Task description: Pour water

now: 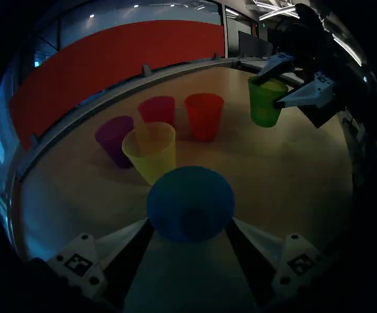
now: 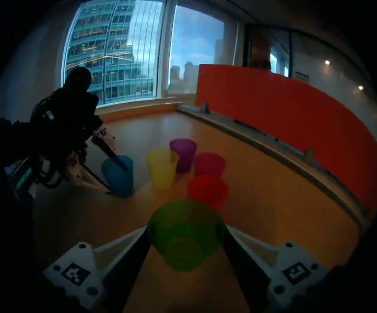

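The left gripper (image 1: 190,223) is clasping the blue cup (image 1: 190,201) upright btw. its fingers (image 1: 128,241) & the right gripper (image 2: 186,232) is clasping the green cup (image 2: 186,240), sitting far right of it, well apart.

High-rise office: big windows (image 2: 199,47) onto glass towers (image 2: 110,52), red partition (image 2: 293,120), wooden table (image 2: 282,208).

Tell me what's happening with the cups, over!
Left gripper shut on blue cup. Right gripper shut on green cup. Yellow cup, purple cup, pink cup, red cup upright on table.
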`<control>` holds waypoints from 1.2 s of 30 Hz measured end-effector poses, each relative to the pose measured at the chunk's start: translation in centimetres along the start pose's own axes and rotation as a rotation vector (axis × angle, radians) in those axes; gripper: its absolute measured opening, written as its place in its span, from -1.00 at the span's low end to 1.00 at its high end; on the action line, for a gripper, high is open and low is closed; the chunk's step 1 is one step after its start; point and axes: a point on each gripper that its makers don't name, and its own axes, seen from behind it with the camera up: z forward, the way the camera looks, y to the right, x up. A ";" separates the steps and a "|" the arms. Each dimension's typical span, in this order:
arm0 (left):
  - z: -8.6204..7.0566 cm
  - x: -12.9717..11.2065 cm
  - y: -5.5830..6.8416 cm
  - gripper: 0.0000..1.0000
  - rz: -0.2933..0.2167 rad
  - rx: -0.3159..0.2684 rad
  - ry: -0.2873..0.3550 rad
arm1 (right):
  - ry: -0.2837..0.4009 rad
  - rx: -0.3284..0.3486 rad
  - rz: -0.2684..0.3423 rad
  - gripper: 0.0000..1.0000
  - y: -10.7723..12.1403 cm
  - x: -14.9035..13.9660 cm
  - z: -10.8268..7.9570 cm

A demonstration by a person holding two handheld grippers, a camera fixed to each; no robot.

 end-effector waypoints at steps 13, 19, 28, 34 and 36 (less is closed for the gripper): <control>-1.9 -2.4 0.5 0.87 -0.005 0.027 -0.024 | -0.025 0.011 0.023 0.84 -0.4 -2.3 1.0; -2.8 -2.6 0.7 0.89 -0.016 0.036 -0.011 | -0.044 0.020 0.027 0.84 -0.7 -3.1 1.3; -3.5 -2.8 0.6 0.92 -0.017 0.049 -0.006 | -0.082 0.027 0.023 0.84 -1.0 -4.3 1.8; -3.7 -2.5 0.6 0.91 -0.012 0.051 0.001 | -0.095 0.028 0.021 0.84 -1.1 -4.6 1.8; -3.7 -2.4 0.6 0.91 -0.011 0.051 0.002 | -0.098 0.026 0.020 0.84 -1.0 -4.6 1.8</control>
